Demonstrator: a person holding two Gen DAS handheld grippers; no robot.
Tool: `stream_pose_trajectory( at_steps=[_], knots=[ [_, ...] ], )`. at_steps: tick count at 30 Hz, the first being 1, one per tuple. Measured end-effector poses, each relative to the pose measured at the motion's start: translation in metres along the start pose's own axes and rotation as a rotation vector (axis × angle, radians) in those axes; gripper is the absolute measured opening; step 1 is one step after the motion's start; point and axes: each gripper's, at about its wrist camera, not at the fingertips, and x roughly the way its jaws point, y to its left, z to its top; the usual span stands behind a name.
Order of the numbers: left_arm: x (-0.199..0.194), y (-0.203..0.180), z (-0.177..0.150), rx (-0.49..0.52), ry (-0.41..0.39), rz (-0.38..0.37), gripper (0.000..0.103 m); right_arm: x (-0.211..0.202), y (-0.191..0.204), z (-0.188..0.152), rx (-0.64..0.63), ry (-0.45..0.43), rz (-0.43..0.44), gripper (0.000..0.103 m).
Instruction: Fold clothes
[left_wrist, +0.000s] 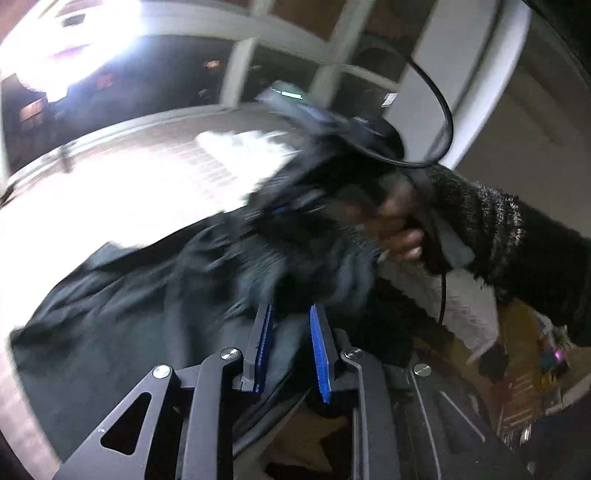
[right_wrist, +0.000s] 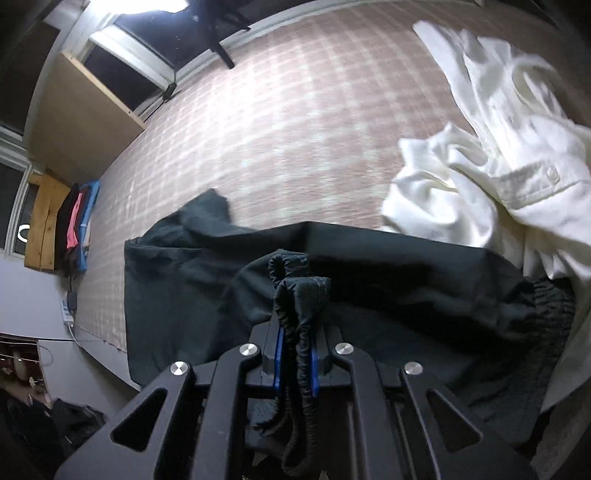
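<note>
A dark garment (right_wrist: 388, 280) with an elastic waistband lies on the pink checked bed cover (right_wrist: 295, 129). My right gripper (right_wrist: 297, 332) is shut on a bunched fold of that waistband. In the left wrist view the same dark garment (left_wrist: 110, 314) spreads to the left, blurred by motion. My left gripper (left_wrist: 290, 325) hangs just above the dark cloth with its blue pads (left_wrist: 319, 350) apart and nothing clamped between them. The right gripper (left_wrist: 325, 147) and the hand (left_wrist: 399, 229) that holds it show blurred above the cloth.
A crumpled white shirt (right_wrist: 498, 166) lies on the bed to the right, touching the dark garment's edge. A stack of folded coloured clothes (right_wrist: 79, 225) sits on a wooden shelf at the far left. A black cable (left_wrist: 439, 110) loops above the hand.
</note>
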Motion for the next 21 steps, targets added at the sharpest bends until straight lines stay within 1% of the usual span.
stream_pose_trajectory(
  at_steps=[2, 4, 6, 7, 8, 9, 10, 11, 12, 13, 14, 16, 18, 19, 21],
  knots=[
    [-0.015, 0.031, -0.013, -0.053, 0.026, 0.105, 0.024, 0.005, -0.011, 0.001, -0.001, -0.001, 0.014, 0.010],
    [-0.028, 0.072, -0.029, -0.134, 0.062, 0.211, 0.024, 0.005, -0.017, 0.000, -0.007, 0.002, 0.029, 0.010],
    [-0.035, 0.112, -0.040, -0.242, 0.095, 0.286, 0.021, 0.000, -0.022, -0.002, -0.015, 0.004, 0.048, 0.010],
    [-0.037, 0.128, -0.044, -0.286, 0.102, 0.303, 0.021, -0.004, -0.026, -0.003, -0.029, 0.000, 0.058, 0.010],
    [-0.038, 0.138, -0.048, -0.305, 0.101, 0.308, 0.021, -0.009, -0.029, -0.005, -0.046, -0.007, 0.057, 0.010],
    [-0.038, 0.146, -0.053, -0.313, 0.103, 0.318, 0.021, -0.011, -0.033, -0.006, -0.066, -0.009, 0.025, 0.011],
    [-0.036, 0.152, -0.057, -0.316, 0.107, 0.321, 0.021, -0.012, -0.037, -0.007, -0.089, -0.005, -0.025, 0.012],
    [-0.030, 0.154, -0.059, -0.314, 0.117, 0.313, 0.021, -0.013, -0.040, -0.007, -0.112, -0.002, -0.075, 0.016],
    [-0.022, 0.155, -0.061, -0.307, 0.132, 0.304, 0.021, -0.015, -0.045, -0.008, -0.116, 0.004, -0.136, 0.023],
    [-0.014, 0.155, -0.062, -0.295, 0.151, 0.298, 0.021, -0.023, -0.052, -0.010, -0.095, -0.012, -0.173, 0.024],
    [-0.005, 0.155, -0.064, -0.283, 0.170, 0.292, 0.021, -0.035, -0.058, -0.013, -0.067, -0.045, -0.188, 0.024],
    [0.010, 0.149, -0.068, -0.251, 0.203, 0.286, 0.021, -0.061, -0.065, -0.023, -0.021, -0.127, -0.172, 0.025],
    [0.016, 0.141, -0.071, -0.228, 0.238, 0.282, 0.021, -0.081, -0.059, -0.041, -0.030, -0.192, -0.140, 0.025],
    [0.019, 0.141, -0.074, -0.228, 0.247, 0.280, 0.021, -0.084, -0.054, -0.049, -0.050, -0.191, -0.116, 0.025],
    [0.021, 0.142, -0.076, -0.225, 0.251, 0.274, 0.021, -0.069, -0.044, -0.063, -0.082, -0.138, -0.091, 0.025]
  ],
)
